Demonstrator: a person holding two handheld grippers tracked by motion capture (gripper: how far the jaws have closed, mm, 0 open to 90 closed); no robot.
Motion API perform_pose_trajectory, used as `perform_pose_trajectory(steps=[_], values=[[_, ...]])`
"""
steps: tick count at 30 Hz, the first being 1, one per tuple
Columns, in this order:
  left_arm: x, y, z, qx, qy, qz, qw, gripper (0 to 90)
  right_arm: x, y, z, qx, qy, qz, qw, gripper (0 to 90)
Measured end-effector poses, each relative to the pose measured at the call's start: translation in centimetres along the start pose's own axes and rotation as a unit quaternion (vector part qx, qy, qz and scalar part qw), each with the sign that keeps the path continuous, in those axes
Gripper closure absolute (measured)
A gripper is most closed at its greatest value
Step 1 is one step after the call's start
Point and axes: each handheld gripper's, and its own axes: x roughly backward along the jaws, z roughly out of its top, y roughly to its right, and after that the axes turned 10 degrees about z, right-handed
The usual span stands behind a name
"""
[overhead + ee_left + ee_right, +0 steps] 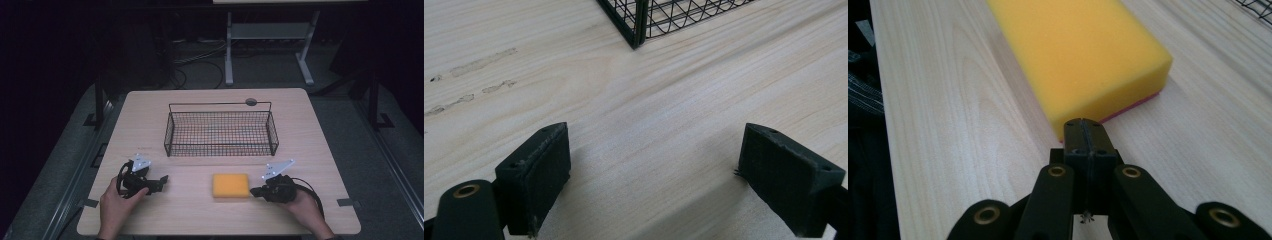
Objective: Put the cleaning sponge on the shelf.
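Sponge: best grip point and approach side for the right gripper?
Grip the sponge across its short width, coming from its right end, where the right gripper already points. It lies flat, so come in low. The jaws are shut and must open first.

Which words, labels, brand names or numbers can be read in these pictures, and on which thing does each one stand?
None can be read.
The sponge, the wire basket, the table and both grippers carry no visible lettering.
A faint small mark lies on the table near the left gripper in the high view, too small and blurred to tell whether it is writing.
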Motion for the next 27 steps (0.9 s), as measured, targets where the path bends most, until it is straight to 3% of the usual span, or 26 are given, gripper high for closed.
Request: perform_pose_trajectory(steps=[27], values=[[0.0,0.0,0.0,0.000,0.000,0.000,1.0000,12.5,-1.4,-1.8,0.8,0.031,-0.015,0.030,0.9990,89.8]])
